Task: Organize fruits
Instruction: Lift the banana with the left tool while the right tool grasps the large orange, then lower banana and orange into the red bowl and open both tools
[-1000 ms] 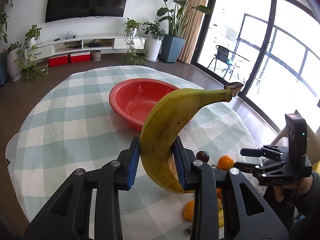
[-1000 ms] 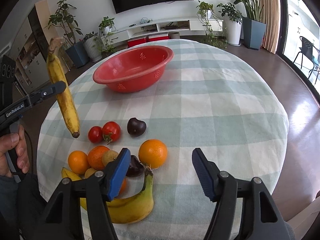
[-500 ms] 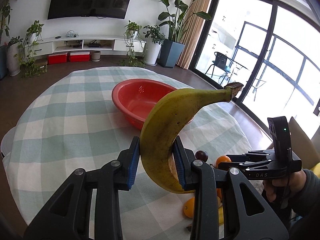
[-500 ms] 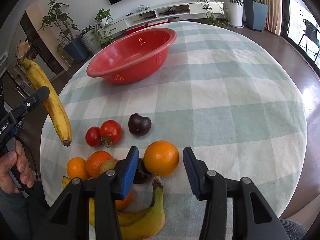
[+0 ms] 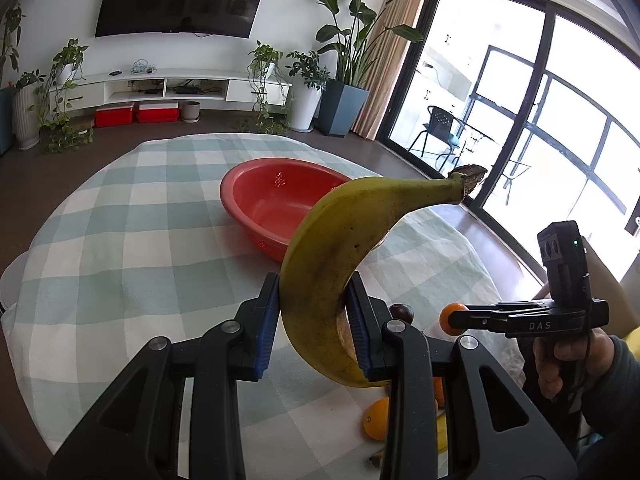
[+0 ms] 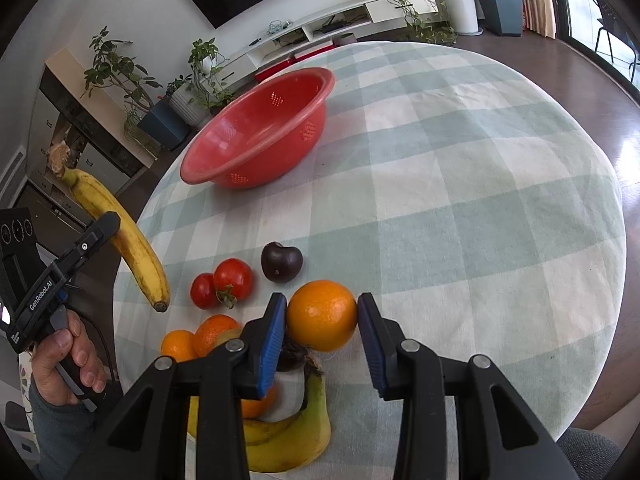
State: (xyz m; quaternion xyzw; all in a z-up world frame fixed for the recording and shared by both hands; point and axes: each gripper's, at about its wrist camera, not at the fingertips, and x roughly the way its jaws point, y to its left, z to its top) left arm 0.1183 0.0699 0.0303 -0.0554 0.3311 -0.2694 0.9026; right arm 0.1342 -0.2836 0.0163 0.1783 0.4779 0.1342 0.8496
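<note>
My left gripper [image 5: 313,322] is shut on a yellow banana [image 5: 332,264] and holds it in the air above the table, near side of the red bowl [image 5: 276,204]. The banana [image 6: 120,236] and left gripper also show in the right wrist view. My right gripper [image 6: 322,328] is down at the table, its blue pads on either side of a large orange [image 6: 322,314] and touching or nearly touching it. The red bowl [image 6: 260,136] is empty.
A pile of fruit lies at the table's near edge: two tomatoes [image 6: 224,284], a dark plum [image 6: 281,262], small oranges [image 6: 196,338], another banana [image 6: 292,440]. The round table has a checked cloth [image 6: 460,200]. Floor, plants and a TV unit lie beyond.
My right gripper has moved forward and down around the large orange and its jaws have narrowed onto it. The left gripper has kept the banana raised, drifting slightly.
</note>
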